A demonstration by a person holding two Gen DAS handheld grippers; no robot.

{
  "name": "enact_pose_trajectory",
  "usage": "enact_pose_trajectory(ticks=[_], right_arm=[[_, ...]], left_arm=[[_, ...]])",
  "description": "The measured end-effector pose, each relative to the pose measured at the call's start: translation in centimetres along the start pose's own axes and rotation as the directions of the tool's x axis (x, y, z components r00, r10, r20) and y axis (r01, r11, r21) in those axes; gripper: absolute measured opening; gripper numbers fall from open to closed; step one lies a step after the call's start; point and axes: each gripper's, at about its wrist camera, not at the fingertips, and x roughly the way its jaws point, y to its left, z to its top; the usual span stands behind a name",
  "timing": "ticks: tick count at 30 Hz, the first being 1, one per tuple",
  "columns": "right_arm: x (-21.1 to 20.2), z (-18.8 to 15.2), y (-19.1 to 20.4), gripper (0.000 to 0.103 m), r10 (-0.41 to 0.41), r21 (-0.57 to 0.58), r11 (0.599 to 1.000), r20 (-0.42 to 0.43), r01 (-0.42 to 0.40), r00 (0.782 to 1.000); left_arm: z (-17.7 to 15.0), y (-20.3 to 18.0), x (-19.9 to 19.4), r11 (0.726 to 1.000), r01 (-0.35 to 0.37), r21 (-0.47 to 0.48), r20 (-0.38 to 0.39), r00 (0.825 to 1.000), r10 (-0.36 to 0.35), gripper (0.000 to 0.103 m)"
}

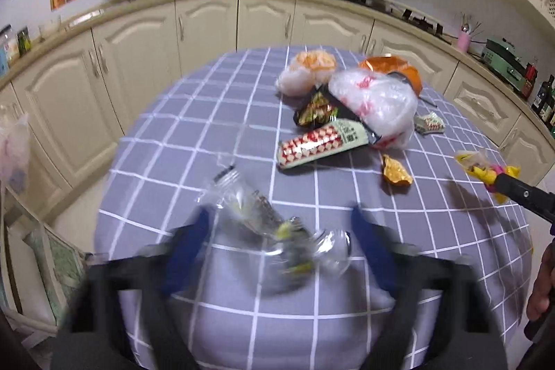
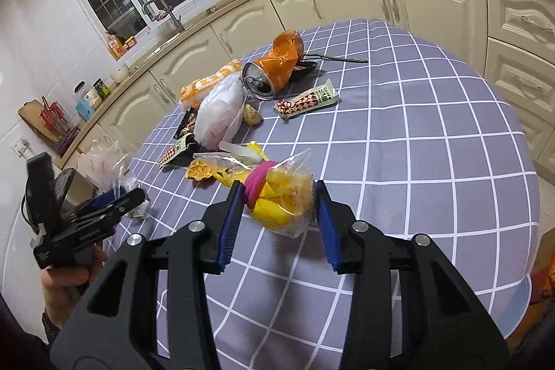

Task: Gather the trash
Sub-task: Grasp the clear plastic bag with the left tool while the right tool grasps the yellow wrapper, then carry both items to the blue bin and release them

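Note:
My left gripper [image 1: 277,224] is open around a crumpled clear plastic wrapper [image 1: 263,221] on the purple checked table; the view is blurred. It also shows in the right wrist view [image 2: 128,193]. My right gripper [image 2: 277,193] is shut on a yellow bag tied with a pink band [image 2: 277,196], held just above the table; it shows in the left wrist view too [image 1: 485,170]. More trash lies further back: a crushed orange can [image 2: 277,65], a white plastic bag [image 2: 220,117], a red-and-white snack wrapper [image 2: 307,99] and an orange peel [image 2: 199,172].
The round table [image 2: 416,162] has a purple cloth with white lines. Cream kitchen cabinets [image 1: 138,51] and a counter with a sink, stove and pots curve behind it. A chair [image 1: 52,252] stands at the left of the table.

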Motion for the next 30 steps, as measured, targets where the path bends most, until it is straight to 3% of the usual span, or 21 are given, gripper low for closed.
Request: enact_pose_trajectory(ticks=[8, 17, 21, 26, 30], right_arm=[[-2.7, 0.0, -1.4, 0.041, -0.011, 0.032, 0.999, 0.056, 0.009, 0.998], [-9.4, 0.2, -6.0, 0.041, -0.079, 0.111, 0.992, 0.18, 0.059, 0.98], [-13.4, -0.4, -8.9, 0.041, -0.132, 0.167, 0.982, 0.24, 0.093, 0.962], [-18.6, -1.9, -13.8, 0.041, -0.24, 0.279, 0.948, 0.312, 0.152, 0.919], [-21.9, -3.7, -18.2, 0.041, -0.342, 0.375, 0.902, 0.318, 0.214, 0.884]], left_arm=[[-0.8, -3.5, -1.3, 0.993, 0.087, 0.082, 0.019, 0.996, -0.089, 0.03], [0.5, -13.4, -4.2, 0.946, 0.223, 0.236, 0.066, 0.968, -0.244, 0.03], [0.7, -19.5, -4.5, 0.902, 0.297, 0.313, 0.055, 0.943, -0.329, 0.03], [-0.1, -27.0, -4.4, 0.833, 0.381, 0.4, 0.01, 0.907, -0.42, 0.03], [-1.8, -34.2, -3.7, 0.752, 0.462, 0.47, -0.073, 0.869, -0.489, 0.03]])
